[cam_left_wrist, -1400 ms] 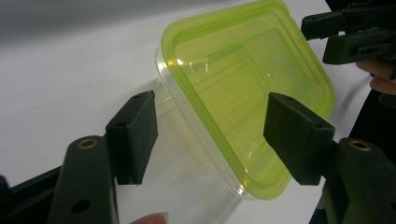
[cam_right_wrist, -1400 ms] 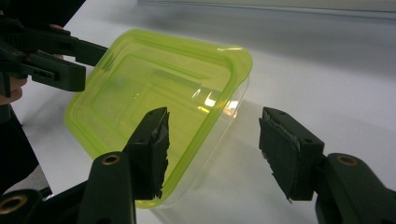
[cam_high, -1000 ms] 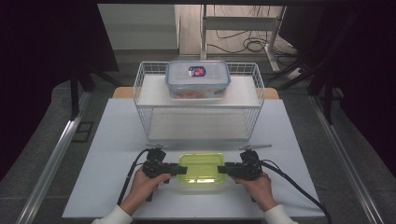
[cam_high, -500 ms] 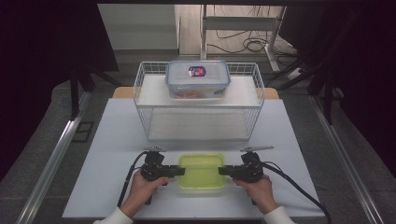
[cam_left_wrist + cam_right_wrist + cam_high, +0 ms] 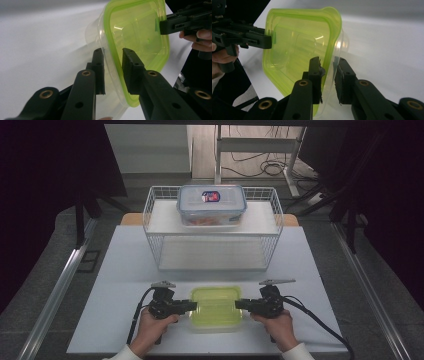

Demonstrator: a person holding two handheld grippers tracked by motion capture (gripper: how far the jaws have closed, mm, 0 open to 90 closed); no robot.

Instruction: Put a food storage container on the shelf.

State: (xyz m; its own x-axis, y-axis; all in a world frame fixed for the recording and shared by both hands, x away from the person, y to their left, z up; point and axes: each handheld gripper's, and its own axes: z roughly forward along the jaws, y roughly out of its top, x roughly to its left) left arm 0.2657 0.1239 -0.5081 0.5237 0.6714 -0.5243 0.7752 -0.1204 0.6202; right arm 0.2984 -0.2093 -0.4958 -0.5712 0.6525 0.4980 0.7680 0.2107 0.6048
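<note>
A clear tub with a lime-green lid (image 5: 216, 307) sits low over the white table's front edge, between my two grippers. My left gripper (image 5: 192, 306) holds its left rim. In the left gripper view the jaws (image 5: 113, 67) stand one on each side of the green lid (image 5: 135, 30) edge and the clear wall. My right gripper (image 5: 240, 305) holds the opposite rim; in the right gripper view its jaws (image 5: 327, 75) close around the lid (image 5: 294, 45) edge. Each view shows the other gripper (image 5: 175, 23) (image 5: 257, 40) across the lid. I cannot tell whether the tub touches the table.
A white wire basket rack (image 5: 212, 235) stands at the table's middle back, with a blue-rimmed lidded box (image 5: 211, 202) on its top shelf. Bare white table (image 5: 115, 280) lies to the left and right. Cables trail from both grippers toward the front edge.
Both grippers and the green-lidded tub have shifted slightly toward the person. The grip on both rims looks the same.
</note>
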